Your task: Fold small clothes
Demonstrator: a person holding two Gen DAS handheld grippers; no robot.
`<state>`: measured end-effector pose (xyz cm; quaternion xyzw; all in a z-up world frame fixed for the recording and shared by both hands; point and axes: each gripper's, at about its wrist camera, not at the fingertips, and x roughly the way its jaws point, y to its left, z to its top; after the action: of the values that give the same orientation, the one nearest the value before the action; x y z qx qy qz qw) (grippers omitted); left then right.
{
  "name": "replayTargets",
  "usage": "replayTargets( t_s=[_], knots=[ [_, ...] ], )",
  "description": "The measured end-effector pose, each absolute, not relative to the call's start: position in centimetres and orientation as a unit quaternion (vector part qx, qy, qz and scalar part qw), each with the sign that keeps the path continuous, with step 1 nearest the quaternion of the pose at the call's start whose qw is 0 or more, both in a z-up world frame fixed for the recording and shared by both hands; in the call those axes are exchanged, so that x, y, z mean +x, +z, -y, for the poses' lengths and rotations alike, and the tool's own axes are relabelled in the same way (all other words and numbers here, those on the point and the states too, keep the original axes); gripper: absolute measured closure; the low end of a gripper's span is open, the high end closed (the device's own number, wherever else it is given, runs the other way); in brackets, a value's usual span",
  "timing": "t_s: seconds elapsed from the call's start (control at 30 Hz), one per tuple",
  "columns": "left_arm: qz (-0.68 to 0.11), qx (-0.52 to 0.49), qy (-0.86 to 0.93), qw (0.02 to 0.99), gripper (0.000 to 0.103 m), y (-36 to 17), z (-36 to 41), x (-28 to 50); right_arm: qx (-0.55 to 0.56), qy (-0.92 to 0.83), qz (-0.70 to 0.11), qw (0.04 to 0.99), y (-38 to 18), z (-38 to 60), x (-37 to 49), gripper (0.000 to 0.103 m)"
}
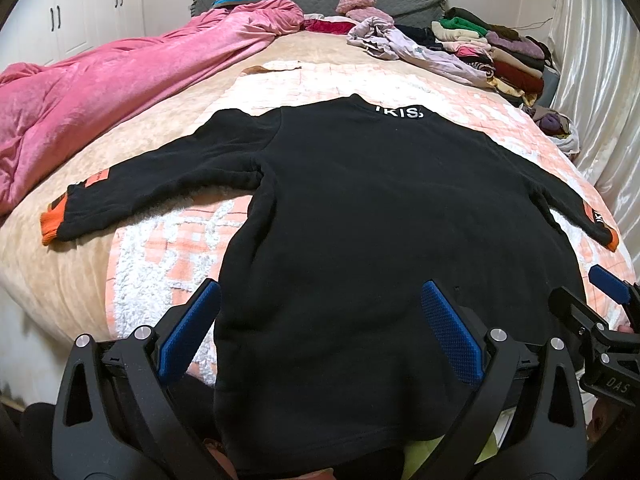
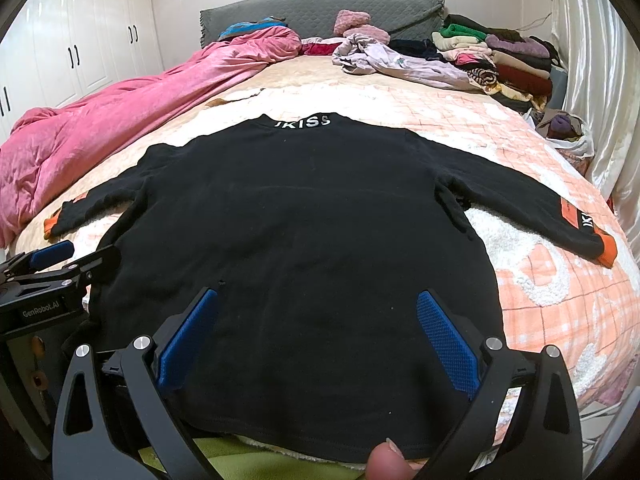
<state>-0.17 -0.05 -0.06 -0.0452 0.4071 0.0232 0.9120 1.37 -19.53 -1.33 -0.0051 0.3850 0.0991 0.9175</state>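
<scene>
1. Black sweatshirt [image 1: 360, 208] lies flat at frame centre, back up, both sleeves spread, on a peach checked blanket [image 1: 168, 256].
2. Left gripper [image 1: 320, 316], lower centre: jaws wide apart over the hem, holding nothing.
3. Right gripper [image 2: 318, 320]: likewise spread, empty.
4. Pink quilt [image 1: 100, 92] occupies upper left; stacked clothes [image 1: 508, 52] upper right.

Left gripper [image 1: 320, 328] spread wide; right gripper [image 2: 318, 330] likewise.

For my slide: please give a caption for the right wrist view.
Open right gripper above black IKISS sweatshirt spread flat on bed.
</scene>
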Motion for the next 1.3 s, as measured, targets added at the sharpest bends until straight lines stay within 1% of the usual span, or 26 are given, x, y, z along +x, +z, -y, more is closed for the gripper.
replayTargets(
  t_s=[0.87, 1.3],
  knots=[
    [-0.409, -0.039, 0.018, 0.911, 0.009, -0.5, 0.8, 0.1, -0.002, 0.096, -0.384, 0.918, -1.2, 19.9, 1.4, 0.004],
    [-0.414, -0.027, 0.014, 0.910, 0.009, -0.2, 2.2, 2.1, 0.003, 0.083, -0.374, 0.924, -0.8, 21.3, 2.6, 0.004]
  ],
)
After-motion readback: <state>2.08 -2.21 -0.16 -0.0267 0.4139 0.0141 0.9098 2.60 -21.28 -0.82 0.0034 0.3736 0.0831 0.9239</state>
